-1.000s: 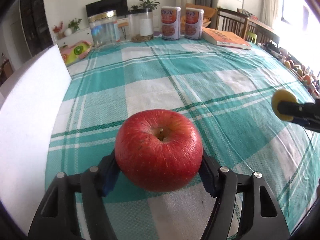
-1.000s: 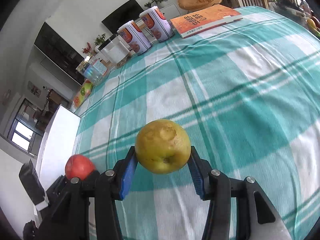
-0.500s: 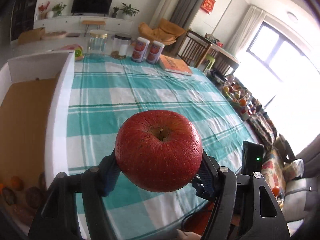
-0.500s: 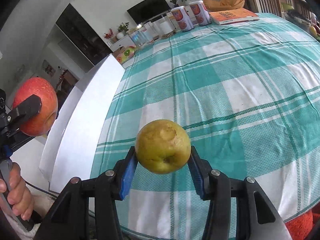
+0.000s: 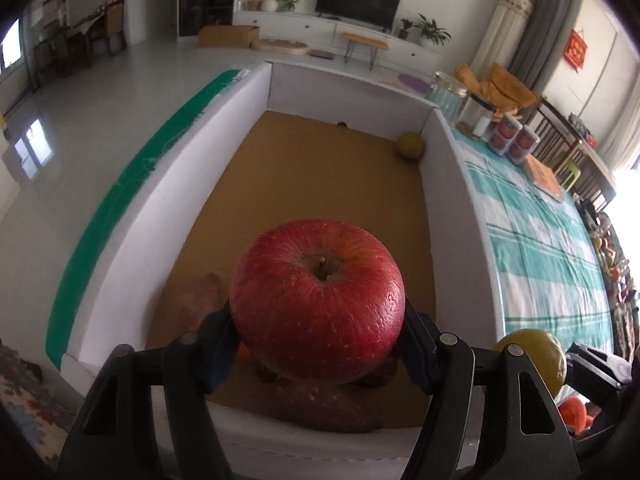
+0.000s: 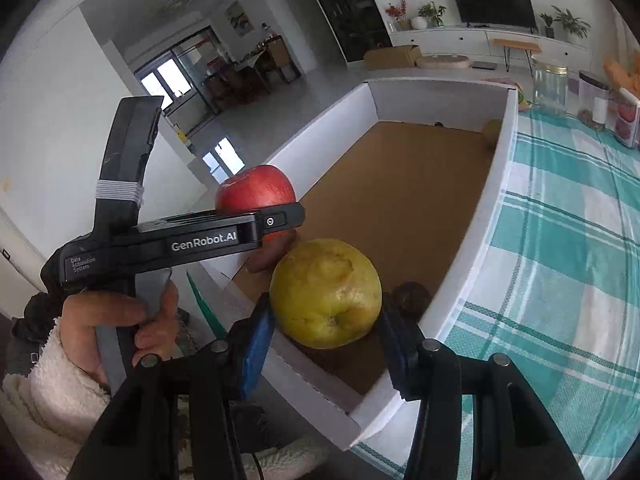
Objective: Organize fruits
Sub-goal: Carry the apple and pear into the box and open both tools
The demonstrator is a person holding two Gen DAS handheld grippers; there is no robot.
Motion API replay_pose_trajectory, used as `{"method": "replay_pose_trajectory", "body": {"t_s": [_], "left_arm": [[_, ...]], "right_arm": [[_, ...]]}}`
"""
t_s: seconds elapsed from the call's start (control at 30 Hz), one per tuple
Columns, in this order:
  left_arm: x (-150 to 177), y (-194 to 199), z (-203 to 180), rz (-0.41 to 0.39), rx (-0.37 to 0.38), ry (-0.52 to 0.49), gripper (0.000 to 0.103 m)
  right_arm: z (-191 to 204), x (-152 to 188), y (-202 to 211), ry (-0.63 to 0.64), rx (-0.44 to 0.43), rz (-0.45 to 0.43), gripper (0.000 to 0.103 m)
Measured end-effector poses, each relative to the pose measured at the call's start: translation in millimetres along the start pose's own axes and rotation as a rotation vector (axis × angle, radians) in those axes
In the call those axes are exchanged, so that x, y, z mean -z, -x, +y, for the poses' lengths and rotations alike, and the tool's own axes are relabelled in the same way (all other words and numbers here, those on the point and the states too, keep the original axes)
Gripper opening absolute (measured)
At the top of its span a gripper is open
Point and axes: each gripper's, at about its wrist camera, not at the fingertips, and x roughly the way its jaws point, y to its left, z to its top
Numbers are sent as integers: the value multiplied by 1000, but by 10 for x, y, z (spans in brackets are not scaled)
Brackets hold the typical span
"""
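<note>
Our left gripper is clenched on the red apple, stem end facing the camera, a blue pad pressed to each flank. Straight ahead at 12 o'clock and below the apple lies the brown floor of the white box, so the apple hangs over the box's near end, inside its walls. Our right gripper is grasping the yellow-green fruit in the same way; in its view that fruit hangs above the near corner of the box, with the box floor running away toward 1 o'clock and the checked counter at 3 o'clock. The left gripper sits at 10 o'clock from the right one and looks further inside the box, so we judge it the nearer to a drop. The coming move, as we read it, turns on going down: both fruits need lowering onto the floor beneath, not carrying further.

Counting: two grippers, each with one fruit. In the box we see one yellow-green fruit at the far right corner, two brown tuber-like pieces at the near end, a dark round thing, and a sliver of orange, partly hidden.
</note>
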Motion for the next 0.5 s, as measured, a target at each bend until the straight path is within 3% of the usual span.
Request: {"method": "replay_pose_trajectory", "body": {"t_s": [0.37, 0.47, 0.5], "left_arm": [[75, -314, 280, 82, -69, 48, 71], [88, -292, 289, 62, -84, 41, 74], [74, -273, 273, 48, -93, 33, 80]], "right_arm": [[349, -18, -850, 135, 112, 194, 50], [321, 22, -968, 139, 150, 224, 51], [305, 32, -976, 133, 149, 222, 51]]}}
